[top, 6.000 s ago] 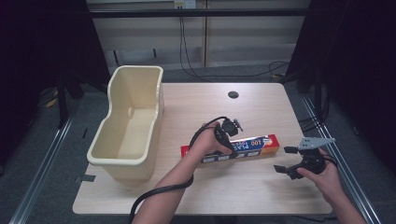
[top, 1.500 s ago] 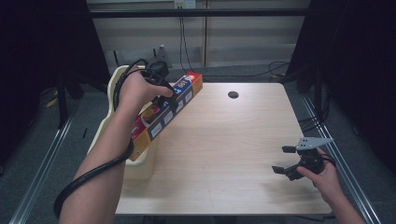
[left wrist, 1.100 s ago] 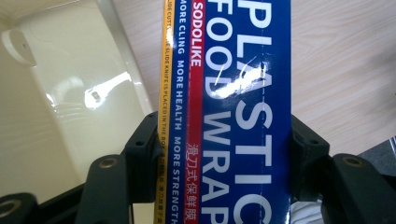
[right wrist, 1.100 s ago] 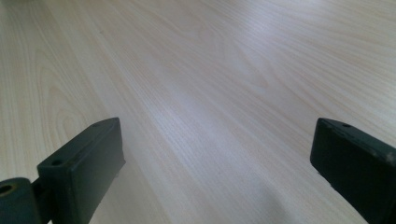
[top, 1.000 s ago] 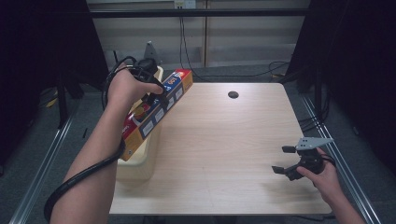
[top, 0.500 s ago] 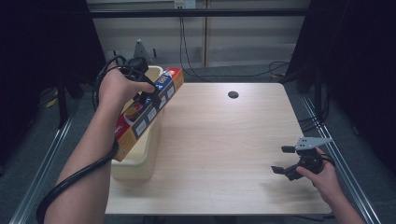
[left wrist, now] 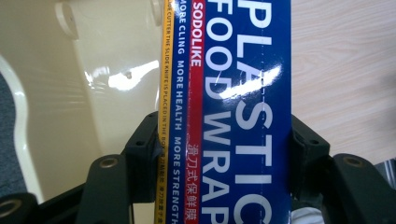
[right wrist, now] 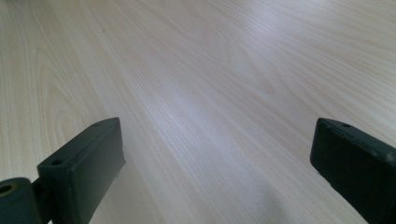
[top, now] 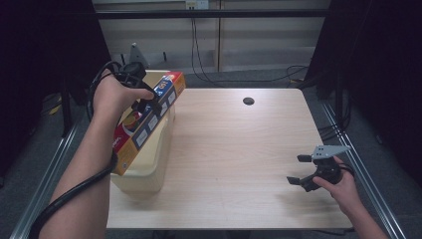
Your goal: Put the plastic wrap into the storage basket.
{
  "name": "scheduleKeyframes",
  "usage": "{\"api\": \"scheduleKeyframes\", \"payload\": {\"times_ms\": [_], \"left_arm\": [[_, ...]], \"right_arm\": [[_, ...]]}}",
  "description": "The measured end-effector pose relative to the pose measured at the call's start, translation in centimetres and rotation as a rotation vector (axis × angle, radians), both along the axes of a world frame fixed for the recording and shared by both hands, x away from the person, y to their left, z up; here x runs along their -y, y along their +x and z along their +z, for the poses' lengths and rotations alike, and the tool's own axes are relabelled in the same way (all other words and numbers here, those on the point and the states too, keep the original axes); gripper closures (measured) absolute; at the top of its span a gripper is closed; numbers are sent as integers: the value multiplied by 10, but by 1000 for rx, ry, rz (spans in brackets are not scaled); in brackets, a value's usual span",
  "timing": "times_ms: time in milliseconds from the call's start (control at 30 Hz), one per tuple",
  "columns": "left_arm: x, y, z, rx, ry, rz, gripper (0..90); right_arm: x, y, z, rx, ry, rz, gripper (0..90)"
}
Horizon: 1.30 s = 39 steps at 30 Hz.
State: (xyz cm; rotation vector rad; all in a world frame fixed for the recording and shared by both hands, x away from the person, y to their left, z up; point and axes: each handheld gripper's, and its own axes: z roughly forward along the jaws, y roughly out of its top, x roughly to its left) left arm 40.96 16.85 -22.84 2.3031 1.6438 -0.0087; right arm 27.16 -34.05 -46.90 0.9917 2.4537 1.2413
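High view: left gripper (top: 145, 103) is clamped across a long plastic wrap box (top: 147, 122), held tilted above the cream bin (top: 149, 167) at the table's (top: 239, 164) left edge. Left gripper view confirms both jaws pressed on the box's sides. Right gripper (top: 302, 171), jaws spread and holding nothing, sits well right of the bin, near the table's front right corner.

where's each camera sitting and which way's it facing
High view: above the person's side, facing forward and down on the table; both forearms, left gripper, right gripper.
Left gripper view: along its jaws, clamped on the plastic wrap box over the cream bin.
Right gripper view: low over bare wood, jaws apart.
Shared: box, bin, tabletop.
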Motion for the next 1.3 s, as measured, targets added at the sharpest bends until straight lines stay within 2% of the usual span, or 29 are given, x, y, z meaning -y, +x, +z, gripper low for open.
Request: {"api": "scheduleKeyframes", "payload": {"times_ms": [100,233,600,767,1000,1300], "left_arm": [[-2,-2,3,-3,-9,8,408],[-4,-3,9,18,-14,24,408],[-17,-8,18,29,-2,65,408],[-23,-10,16,33,11,95,407],[-32,-11,7,20,23,141,407],[-37,-9,-5,2,35,172,406]], "right_arm": [[-1,1,0,2,-2,1,24],[-1,1,0,1,0,4,24],[-2,2,0,3,-1,7,25],[-3,3,1,4,1,8,25],[-4,3,0,6,-1,14,26],[-4,3,0,4,-2,14,26]]}}
